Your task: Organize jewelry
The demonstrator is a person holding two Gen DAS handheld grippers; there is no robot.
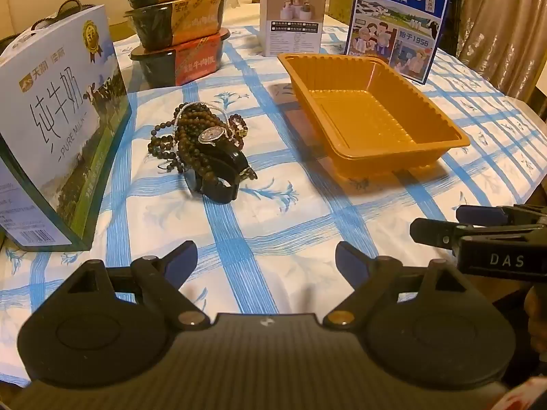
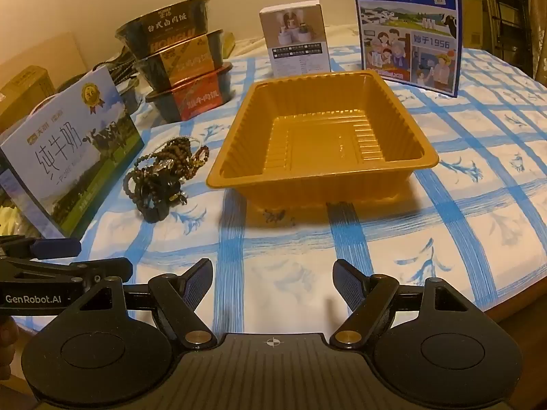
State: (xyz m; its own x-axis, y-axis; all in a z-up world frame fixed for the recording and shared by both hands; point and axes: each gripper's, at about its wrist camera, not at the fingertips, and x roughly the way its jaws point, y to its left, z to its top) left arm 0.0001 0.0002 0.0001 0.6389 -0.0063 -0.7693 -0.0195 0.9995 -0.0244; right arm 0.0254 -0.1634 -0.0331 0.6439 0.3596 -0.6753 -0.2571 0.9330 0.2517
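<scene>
Two grippers are over the near edge of the table, both w/ jaws spread wide and nothing between them. The left gripper is low above the tablecloth, white w/ blue check lines and small blue flowers. The right gripper is just beside it on the right; in the left wrist view its black side marked "DAS" shows at the right edge, and in the right wrist view the left one shows at the left edge, marked "GenRobot.AI".

The jewelry pile lies on the cloth, far-left from the left gripper and well apart from both. It is a tangle of dark brown bead strings, approx. several bracelets or necklaces, I cannot count them. On top is a watch w/ round metal face, and its black strap curls toward the near side.

To the right of the pile, apart from it, is the orange plastic tray, rectangular w/ ribbed walls, nothing inside.

Left of the pile is a milk carton box w/ "PURE MILK" text, near but not touching as far as I can tell. Far-left are three stacked food bowls. Behind the tray stand a small white box and a blue milk box.
</scene>
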